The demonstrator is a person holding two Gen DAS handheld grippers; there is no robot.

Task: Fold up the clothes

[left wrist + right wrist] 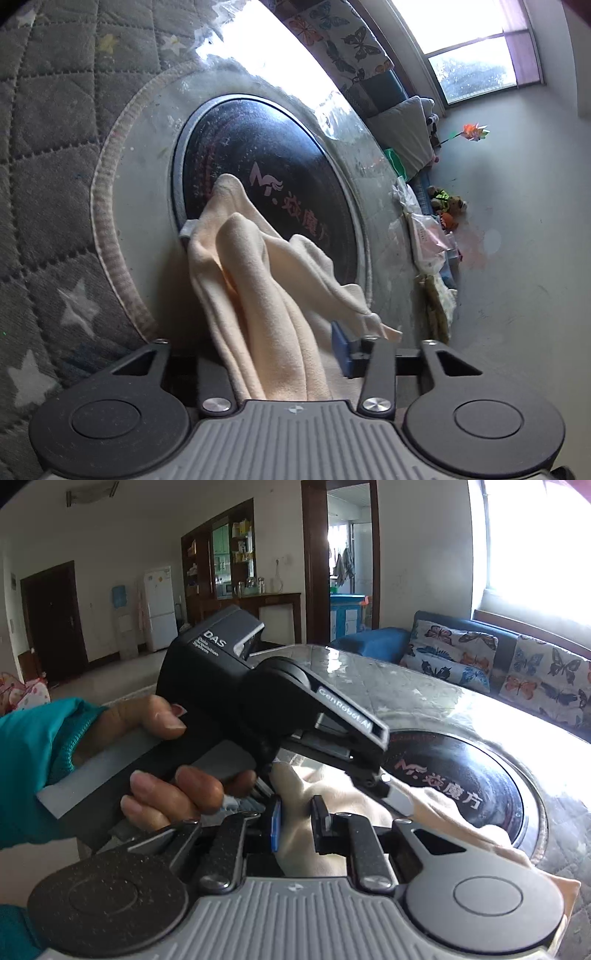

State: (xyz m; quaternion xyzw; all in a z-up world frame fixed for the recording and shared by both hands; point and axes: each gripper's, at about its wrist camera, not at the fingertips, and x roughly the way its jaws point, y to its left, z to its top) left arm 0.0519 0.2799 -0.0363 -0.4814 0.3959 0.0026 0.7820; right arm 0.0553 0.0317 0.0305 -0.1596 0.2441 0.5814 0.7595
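Observation:
A cream cloth [258, 295] lies bunched on the black turntable [280, 155] of a round glass-topped table [147, 166]. It runs up between the fingers of my left gripper [295, 332], which is shut on it. Only the blue pad [341, 347] shows; the other finger is hidden under the folds. A small pale tab [186, 229] sits at the cloth's far edge. In the right wrist view, my right gripper [298, 812] is shut on the cloth [295, 834] right beside the left gripper [384, 786]. A hand [166, 797] in a teal sleeve holds the left gripper.
A grey quilted cover with stars [55, 147] lies under the table's rim. Plastic bags [424, 236] and small toys [447, 206] crowd one edge. A sofa with butterfly cushions [480, 653] stands behind the table, under a bright window.

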